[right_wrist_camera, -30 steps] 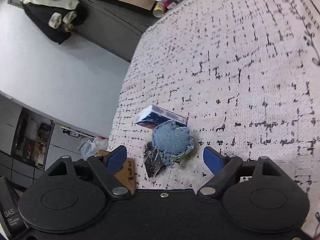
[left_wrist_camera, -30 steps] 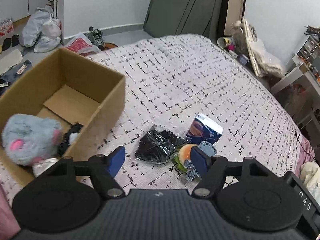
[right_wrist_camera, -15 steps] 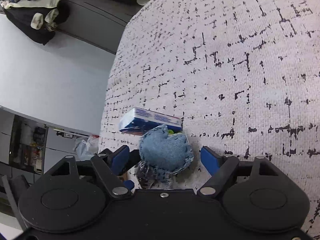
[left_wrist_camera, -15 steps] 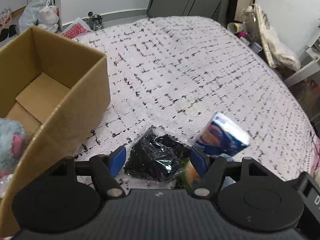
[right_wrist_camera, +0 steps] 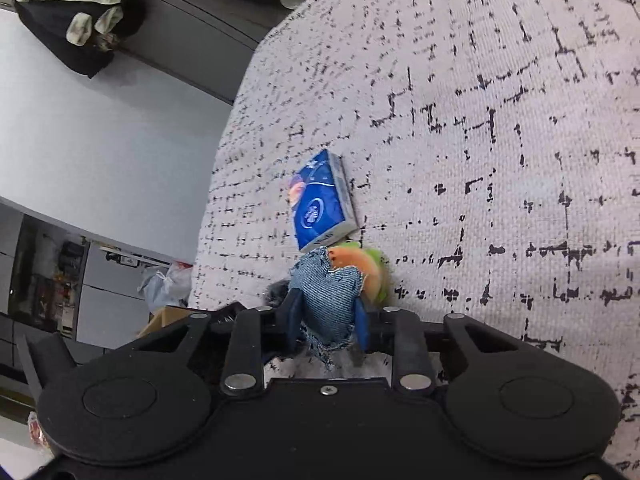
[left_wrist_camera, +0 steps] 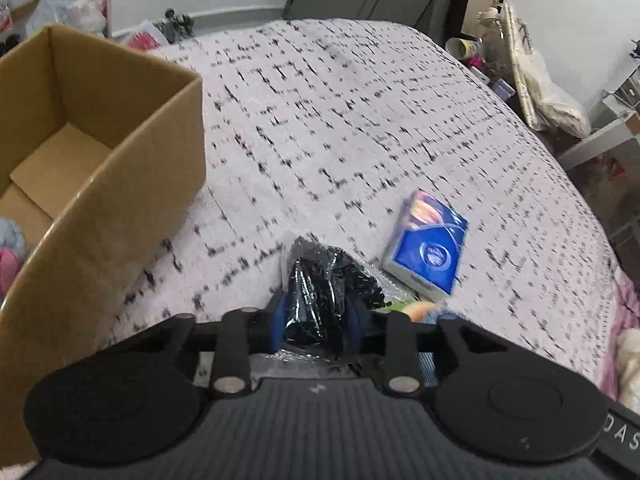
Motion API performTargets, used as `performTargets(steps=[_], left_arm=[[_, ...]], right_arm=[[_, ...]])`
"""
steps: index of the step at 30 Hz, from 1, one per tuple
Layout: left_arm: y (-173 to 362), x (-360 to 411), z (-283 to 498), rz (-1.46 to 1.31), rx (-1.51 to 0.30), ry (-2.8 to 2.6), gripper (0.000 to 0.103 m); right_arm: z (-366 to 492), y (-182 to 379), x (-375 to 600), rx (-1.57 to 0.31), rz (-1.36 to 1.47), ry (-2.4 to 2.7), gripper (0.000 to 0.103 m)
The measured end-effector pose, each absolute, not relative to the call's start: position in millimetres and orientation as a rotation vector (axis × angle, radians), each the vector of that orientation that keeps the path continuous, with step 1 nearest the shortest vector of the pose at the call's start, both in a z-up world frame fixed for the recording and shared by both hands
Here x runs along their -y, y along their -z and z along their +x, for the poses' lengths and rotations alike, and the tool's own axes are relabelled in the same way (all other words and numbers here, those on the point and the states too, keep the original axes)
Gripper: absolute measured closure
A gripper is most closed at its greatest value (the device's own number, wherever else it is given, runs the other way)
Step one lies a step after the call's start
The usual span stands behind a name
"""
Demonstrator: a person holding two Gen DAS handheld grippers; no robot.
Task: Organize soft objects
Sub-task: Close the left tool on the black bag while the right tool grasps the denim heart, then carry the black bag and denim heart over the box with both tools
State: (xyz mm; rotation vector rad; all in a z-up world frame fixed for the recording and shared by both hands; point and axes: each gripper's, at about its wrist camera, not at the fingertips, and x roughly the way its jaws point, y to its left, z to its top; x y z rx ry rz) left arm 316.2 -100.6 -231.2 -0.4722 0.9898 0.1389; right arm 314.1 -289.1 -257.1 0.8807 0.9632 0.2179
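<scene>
**Soft bundles pinched in both grippers**

Crinkly black plastic-wrapped bundle (left_wrist_camera: 320, 292) sits between the closing left gripper (left_wrist_camera: 318, 320) pads, its long axis pointing away along the fingers. Frayed blue denim pouch (right_wrist_camera: 326, 300) is squeezed likewise in the closing right gripper (right_wrist_camera: 326, 322), above the white black-flecked bedspread (right_wrist_camera: 480, 140).

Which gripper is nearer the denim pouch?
Right. Right gripper jaws are closing on the denim pouch; left gripper is closing on the black bag beside it.
</scene>
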Motion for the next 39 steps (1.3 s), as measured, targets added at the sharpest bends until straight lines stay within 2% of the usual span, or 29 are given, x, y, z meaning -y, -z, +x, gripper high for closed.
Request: performTargets(steps=[19, 39], left_arm=[[129, 63, 230, -0.421, -0.824, -0.17, 0.078], [87, -11, 181, -0.499, -0.73, -0.231, 0.078]], right_arm=[[267, 191, 304, -0.809, 0.853, -0.306, 0.077], [244, 152, 278, -0.713, 0.782, -0.426, 0.077]])
